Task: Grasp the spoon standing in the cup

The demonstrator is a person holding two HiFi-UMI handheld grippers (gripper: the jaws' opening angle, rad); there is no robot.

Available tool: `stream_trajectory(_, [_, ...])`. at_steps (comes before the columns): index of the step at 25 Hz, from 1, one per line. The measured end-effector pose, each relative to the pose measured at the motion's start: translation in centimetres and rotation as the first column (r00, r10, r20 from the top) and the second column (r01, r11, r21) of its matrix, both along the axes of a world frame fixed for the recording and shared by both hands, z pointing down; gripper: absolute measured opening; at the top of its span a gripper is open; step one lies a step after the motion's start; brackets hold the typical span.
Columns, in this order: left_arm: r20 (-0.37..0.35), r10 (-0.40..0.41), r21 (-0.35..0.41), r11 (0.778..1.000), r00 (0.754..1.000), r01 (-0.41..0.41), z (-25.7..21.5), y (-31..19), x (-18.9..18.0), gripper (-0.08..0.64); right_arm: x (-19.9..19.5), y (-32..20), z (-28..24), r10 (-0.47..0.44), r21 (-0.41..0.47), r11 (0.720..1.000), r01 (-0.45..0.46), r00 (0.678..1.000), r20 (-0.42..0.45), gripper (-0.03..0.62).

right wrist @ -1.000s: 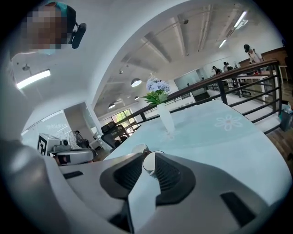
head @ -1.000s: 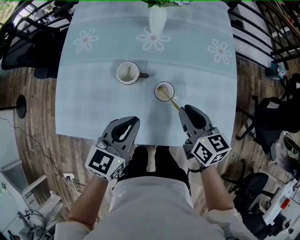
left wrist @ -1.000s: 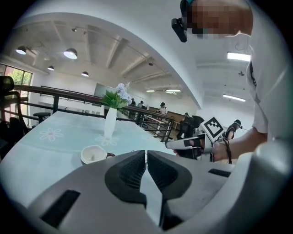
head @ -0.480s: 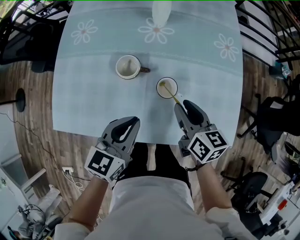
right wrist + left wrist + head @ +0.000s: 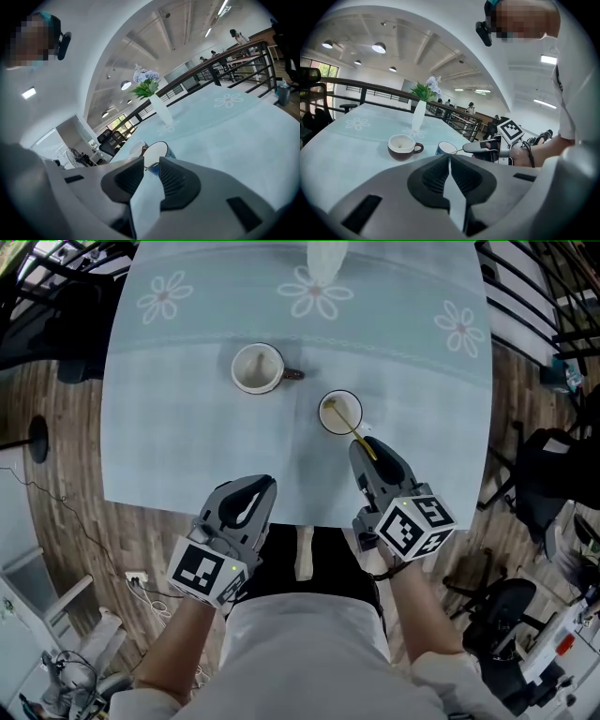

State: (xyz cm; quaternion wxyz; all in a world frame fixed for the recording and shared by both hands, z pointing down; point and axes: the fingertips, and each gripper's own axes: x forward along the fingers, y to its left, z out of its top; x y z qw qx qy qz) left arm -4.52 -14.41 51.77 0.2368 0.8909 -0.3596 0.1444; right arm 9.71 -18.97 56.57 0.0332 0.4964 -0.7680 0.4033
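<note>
The cup (image 5: 340, 412) stands on the bench (image 5: 187, 456), right of its middle and set back from the near edge. A brown mug (image 5: 257, 368) sits apart from it, toward the far left. The spoon (image 5: 357, 433) leans in the cup with its bowl down inside. Its thin golden handle slants out over the rim toward the near edge.

Our right tool (image 5: 366, 446) is at the free end of that handle. Its jaws have just been closing but there is a clear gap between them, wider than the handle. In the right gripper view the handle tip shows at the mouth of the gap, and the pads are not pressing on it. Our left tool (image 5: 257, 486) hangs over the near edge with its jaws together and nothing in them.

We judge the spoon to be light, stiff and smooth, so it is likely to slip or swivel under a loose pinch. It rests only against the rim and will pivot if we nudge it sideways. The cup looks light enough to tip or skid. We would take the upper handle, well clear of the rim, with the pads on its flat faces.
</note>
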Motion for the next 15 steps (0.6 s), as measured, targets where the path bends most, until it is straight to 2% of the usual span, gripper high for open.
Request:
stream_trajectory(7, [-0.005,0.000,-0.004,1.000,1.000,0.000,0.20,-0.18,-0.47,0.031,0.06,-0.36,0.31,0.028,-0.011,1.000,-0.028,0.998,-0.047,0.057])
stream_trajectory(15, [-0.016,-0.001,0.004,1.000,1.000,0.002,-0.07,-0.48,-0.82,0.031,0.25,-0.53,0.10,0.036,0.001,0.999,-0.036,0.995,-0.093,0.026])
